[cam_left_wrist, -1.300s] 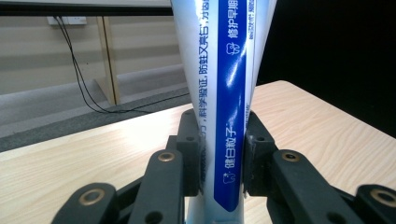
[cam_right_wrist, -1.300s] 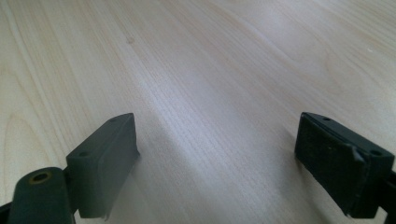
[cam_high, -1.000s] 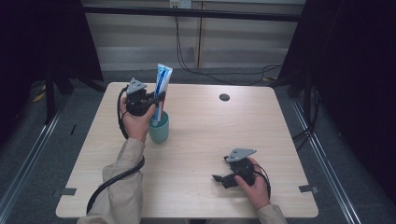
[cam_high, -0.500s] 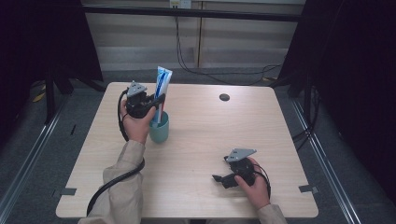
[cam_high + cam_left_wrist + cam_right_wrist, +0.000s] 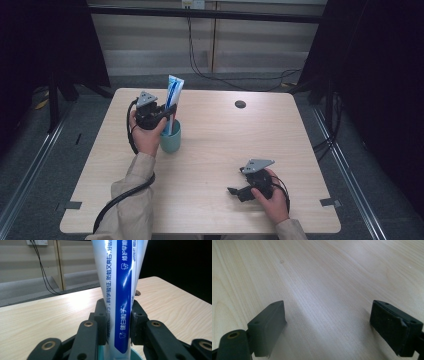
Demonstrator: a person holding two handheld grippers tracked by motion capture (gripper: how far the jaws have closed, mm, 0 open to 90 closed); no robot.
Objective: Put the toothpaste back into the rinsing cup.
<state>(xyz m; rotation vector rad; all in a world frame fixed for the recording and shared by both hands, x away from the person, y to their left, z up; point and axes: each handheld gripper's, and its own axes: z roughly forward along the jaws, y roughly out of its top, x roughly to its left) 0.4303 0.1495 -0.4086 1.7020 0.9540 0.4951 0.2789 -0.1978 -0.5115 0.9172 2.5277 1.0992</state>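
Left gripper (image 5: 167, 112) upright over cup (image 5: 170, 141)

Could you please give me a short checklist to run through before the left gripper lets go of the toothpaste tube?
1. Left gripper clamped on the toothpaste tube: ok.
2. Tube's lower end inside the teal cup: ok.
3. Tube resting on the cup's bottom: cannot tell.
4. Cup standing upright on the table: ok.
5. Right gripper open, resting apart from the cup: ok.
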